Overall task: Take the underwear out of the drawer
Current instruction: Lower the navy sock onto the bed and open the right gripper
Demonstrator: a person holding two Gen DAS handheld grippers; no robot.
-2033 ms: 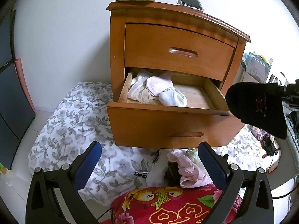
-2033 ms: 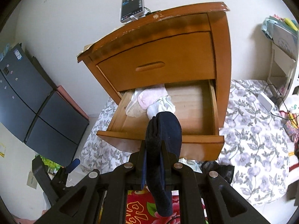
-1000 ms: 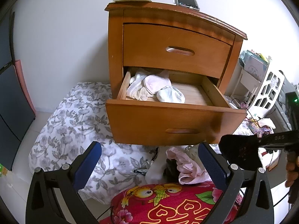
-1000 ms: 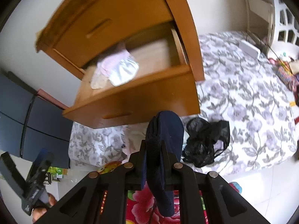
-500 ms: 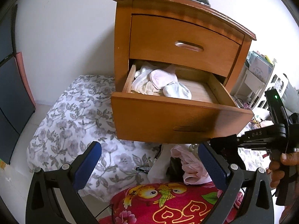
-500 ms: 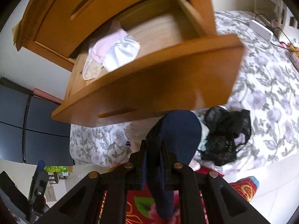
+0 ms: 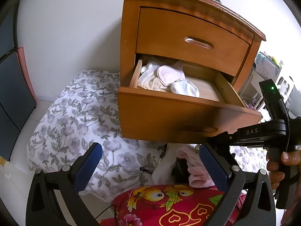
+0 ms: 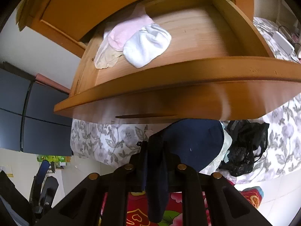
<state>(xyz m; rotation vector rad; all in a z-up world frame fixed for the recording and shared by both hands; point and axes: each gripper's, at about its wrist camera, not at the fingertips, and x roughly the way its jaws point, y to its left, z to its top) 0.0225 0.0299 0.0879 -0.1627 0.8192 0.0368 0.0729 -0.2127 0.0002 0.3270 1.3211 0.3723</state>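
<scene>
Hanging below the open drawer [image 8: 188,71], the right gripper [image 8: 156,160], jaws just easing apart, pinches a navy garment [image 8: 195,141]; three pale garments [image 8: 131,39] lie inside; left gripper [image 7: 150,162] spread, empty.

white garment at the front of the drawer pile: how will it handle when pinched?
The white garment is probably floppy: it lies crumpled and folded. Likely light, thin fabric. It overlaps the pink garment, so a pinch might drag that along.

Soft, even daylight fills both views, with the white wall [image 7: 75,37] bright and glare-free. Both fisheye pictures bend straight lines and end in black corners. The left-wrist view is mostly sharp. The right-wrist view smears the drawer front [image 8: 169,101], whose underside lies in shadow.
</scene>
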